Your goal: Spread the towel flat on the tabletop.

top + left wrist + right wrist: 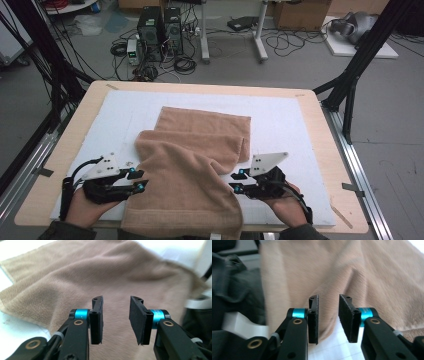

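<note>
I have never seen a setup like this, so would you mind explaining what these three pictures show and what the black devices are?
There is no robot here: a person holds a hand-operated gripper in each hand. The high view looks down on a wooden table covered by a white mat. The left gripper and right gripper point inward at a tan towel lying partly folded, with its near edge hanging over the table's front.

The other two pictures come from cameras riding on the grippers, looking along their black jaws. In the left gripper view the left gripper stands open over the towel. In the right gripper view the right gripper is likewise open at the towel's edge. Neither jaw pair has closed on anything.
</note>
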A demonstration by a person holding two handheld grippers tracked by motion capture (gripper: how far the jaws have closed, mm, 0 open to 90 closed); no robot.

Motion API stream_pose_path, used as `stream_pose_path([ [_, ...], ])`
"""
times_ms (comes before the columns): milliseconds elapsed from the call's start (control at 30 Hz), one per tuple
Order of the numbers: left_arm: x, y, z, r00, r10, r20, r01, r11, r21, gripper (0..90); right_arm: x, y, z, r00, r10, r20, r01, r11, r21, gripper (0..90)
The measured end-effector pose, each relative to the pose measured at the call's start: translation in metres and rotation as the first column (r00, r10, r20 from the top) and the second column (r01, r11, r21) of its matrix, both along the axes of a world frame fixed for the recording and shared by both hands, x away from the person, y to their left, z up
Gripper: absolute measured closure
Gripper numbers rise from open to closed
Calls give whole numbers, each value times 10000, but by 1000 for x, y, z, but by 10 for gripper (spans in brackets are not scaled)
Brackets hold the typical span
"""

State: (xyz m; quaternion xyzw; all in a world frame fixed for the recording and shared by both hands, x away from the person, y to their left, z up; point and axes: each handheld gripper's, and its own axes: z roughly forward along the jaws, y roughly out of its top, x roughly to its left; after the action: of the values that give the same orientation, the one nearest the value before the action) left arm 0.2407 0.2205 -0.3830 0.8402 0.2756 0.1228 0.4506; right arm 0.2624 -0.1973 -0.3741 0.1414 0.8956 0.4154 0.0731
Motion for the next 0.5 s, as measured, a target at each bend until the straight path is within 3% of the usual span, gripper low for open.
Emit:
stream_pose_path([
  [167, 26, -11, -36, 9983, 124, -575, -100, 9991, 415, 606, 19, 22, -31, 9989, 178, -430, -201, 9983, -547, 687],
  [233, 35, -15, -47, 9975, 267, -648, -205, 9954, 936, 591, 25, 29, -43, 9987, 123, -504, -174, 9947, -1009, 691],
  [300, 41, -17, -56, 9959, 345, -841, -238, 9917, 1260, 578, 29, 32, -50, 9972, 119, -735, -197, 9942, -1061, 700],
  [333, 41, -16, -60, 9964, 317, -788, -230, 9938, 1090, 583, 31, 35, -55, 9963, 128, -850, -221, 9938, -1094, 723],
  [400, 41, -12, -60, 9951, 379, -918, -297, 9956, 889, 680, 34, 34, -61, 9909, 374, -1292, -492, 9948, -895, 797],
  [433, 40, -11, -59, 9951, 345, -923, -262, 9956, 896, 785, 33, 32, -62, 9897, 427, -1366, -524, 9963, -681, 809],
  [500, 36, -11, -58, 9951, 357, -919, -266, 9948, 983, 850, 34, 27, -62, 9873, 365, -1545, -445, 9978, -489, 814],
])
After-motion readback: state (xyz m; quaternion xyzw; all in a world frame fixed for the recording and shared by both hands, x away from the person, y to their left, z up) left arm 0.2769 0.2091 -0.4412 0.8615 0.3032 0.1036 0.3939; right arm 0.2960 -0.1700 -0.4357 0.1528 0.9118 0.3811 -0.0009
